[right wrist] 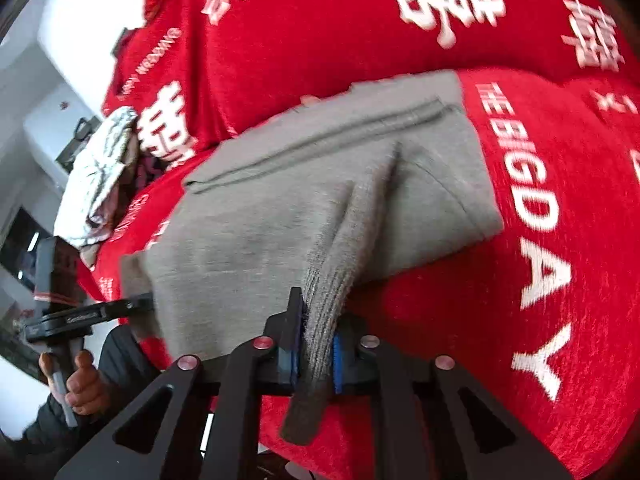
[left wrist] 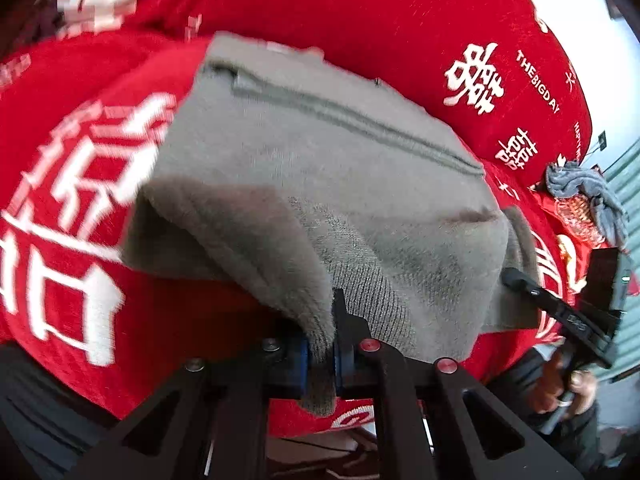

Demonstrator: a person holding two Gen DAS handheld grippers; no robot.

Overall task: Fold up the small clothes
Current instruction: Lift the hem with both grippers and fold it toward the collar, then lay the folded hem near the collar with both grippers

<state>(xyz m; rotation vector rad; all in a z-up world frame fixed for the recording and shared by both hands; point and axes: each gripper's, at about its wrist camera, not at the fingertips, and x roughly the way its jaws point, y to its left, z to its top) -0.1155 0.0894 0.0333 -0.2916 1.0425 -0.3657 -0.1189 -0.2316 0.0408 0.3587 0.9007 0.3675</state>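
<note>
While both grippers clamp it, the grey garment (left wrist: 320,152) lies on the red cover (left wrist: 360,12) printed with white characters. Left gripper (left wrist: 322,356): jaws clenched on the garment's near fleecy edge, fabric pinched between the blue pads. Right gripper (right wrist: 316,360): jaws clenched on a ribbed cuff of the same garment (right wrist: 320,184), cuff end hanging below. Each hand (left wrist: 560,392) shows in the other's view. Grey cloth pile (left wrist: 588,196) sits well apart at the cover's far edge.
</note>
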